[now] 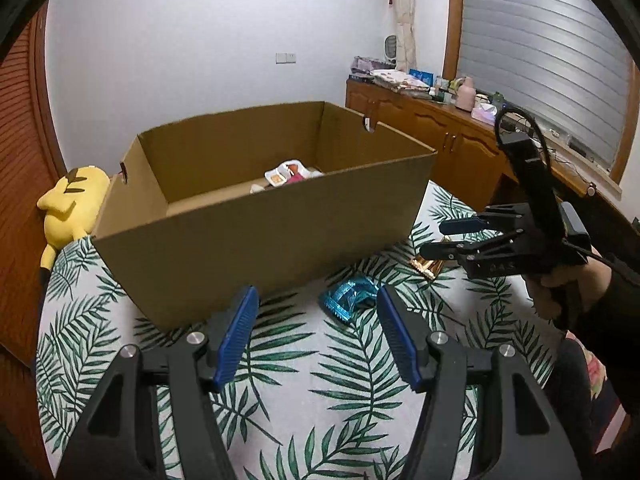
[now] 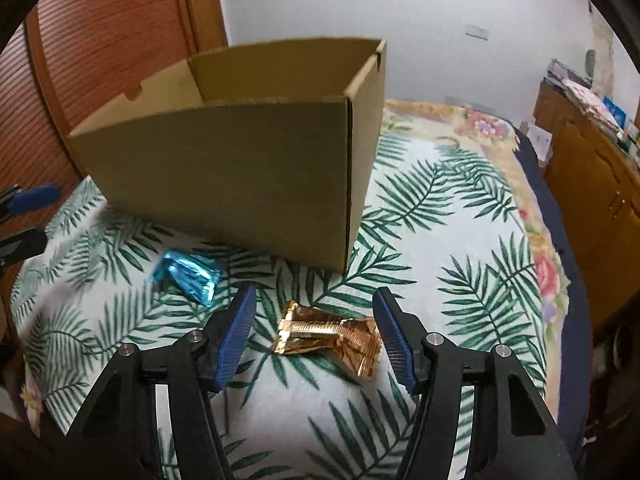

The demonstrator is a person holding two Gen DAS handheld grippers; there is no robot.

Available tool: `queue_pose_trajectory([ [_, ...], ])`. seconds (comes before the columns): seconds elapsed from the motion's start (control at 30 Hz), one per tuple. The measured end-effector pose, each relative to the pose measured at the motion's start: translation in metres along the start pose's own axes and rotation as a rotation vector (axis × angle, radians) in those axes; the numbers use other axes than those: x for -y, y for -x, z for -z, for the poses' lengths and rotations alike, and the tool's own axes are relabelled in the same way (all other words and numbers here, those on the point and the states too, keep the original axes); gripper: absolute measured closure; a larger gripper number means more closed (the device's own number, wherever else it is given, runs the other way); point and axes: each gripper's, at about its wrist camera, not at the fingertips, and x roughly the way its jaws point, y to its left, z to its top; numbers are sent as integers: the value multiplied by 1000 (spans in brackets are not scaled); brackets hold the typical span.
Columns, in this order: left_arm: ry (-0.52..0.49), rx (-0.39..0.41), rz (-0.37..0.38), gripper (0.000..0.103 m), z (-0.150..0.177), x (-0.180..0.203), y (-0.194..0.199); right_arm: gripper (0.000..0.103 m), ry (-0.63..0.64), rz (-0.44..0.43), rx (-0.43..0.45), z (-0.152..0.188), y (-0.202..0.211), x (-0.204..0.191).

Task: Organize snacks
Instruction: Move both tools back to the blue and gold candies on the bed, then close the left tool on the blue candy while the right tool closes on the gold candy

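Note:
An open cardboard box (image 1: 260,240) (image 2: 220,184) stands on a leaf-print cloth (image 1: 320,400), with a few snack packs (image 1: 288,174) on its floor. A blue foil packet (image 1: 348,298) (image 2: 186,274) lies on the cloth before the box, just beyond the tips of my left gripper (image 1: 318,300) (image 2: 44,216), which is open and empty. A gold foil packet (image 2: 328,332) (image 1: 426,268) lies flat between the fingers of my right gripper (image 2: 314,296) (image 1: 440,236). Its jaws are open, with a gap on the left side of the packet.
A yellow plush toy (image 1: 72,204) leans at the box's left end by a wooden slatted door (image 2: 100,40). A wooden cabinet (image 1: 440,132) with clutter on top runs along the right wall. A hand (image 1: 560,284) holds the right gripper. The cloth's right edge (image 2: 532,240) drops to a floral bedspread.

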Motion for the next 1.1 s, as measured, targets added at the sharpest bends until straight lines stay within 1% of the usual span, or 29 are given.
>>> queue_pose_trajectory([
  [0.1,7,-7,-1,41,1,0,-3,41,2,-28,-43,3,-9,3],
  [0.17,17,-7,2,41,2,0,-5,42,13,-19,-78,5,-13,2],
  [0.2,19,-8,5,41,2,0,-6,42,20,-30,-90,8,-14,1],
  [0.27,18,-14,10,41,1,2,-9,42,28,-46,-96,12,-12,-1],
  [0.37,7,-25,15,41,1,5,-16,42,41,-44,-100,20,-8,-5],
  [0.47,-19,-34,19,41,-1,9,-29,53,50,-28,-83,25,-6,-6],
  [0.5,-30,-40,18,41,-2,9,-34,61,45,-17,-77,26,-6,-6],
  [0.53,-41,-46,20,41,-3,10,-38,71,42,-5,-74,25,-6,-6],
  [0.6,-59,-59,24,42,-6,13,-46,75,31,32,-51,26,-5,-6],
  [0.63,-66,-59,26,44,-7,14,-49,81,26,42,-48,27,-6,-6],
  [0.67,-70,-55,35,47,-9,15,-50,83,22,60,-44,28,-7,-7],
  [0.73,-82,-53,48,49,-13,17,-53,83,15,73,-26,30,-6,-6],
  [0.77,-88,-57,50,52,-15,18,-55,83,11,72,-19,31,-6,-6],
  [0.87,-117,-77,65,55,-19,22,-63,83,0,69,0,35,-5,-5],
  [1.0,-181,-115,87,55,-22,30,-76,83,-6,63,3,36,-3,-5],
  [1.1,-216,-166,97,53,-22,35,-89,83,-6,64,4,37,-2,-7],
])
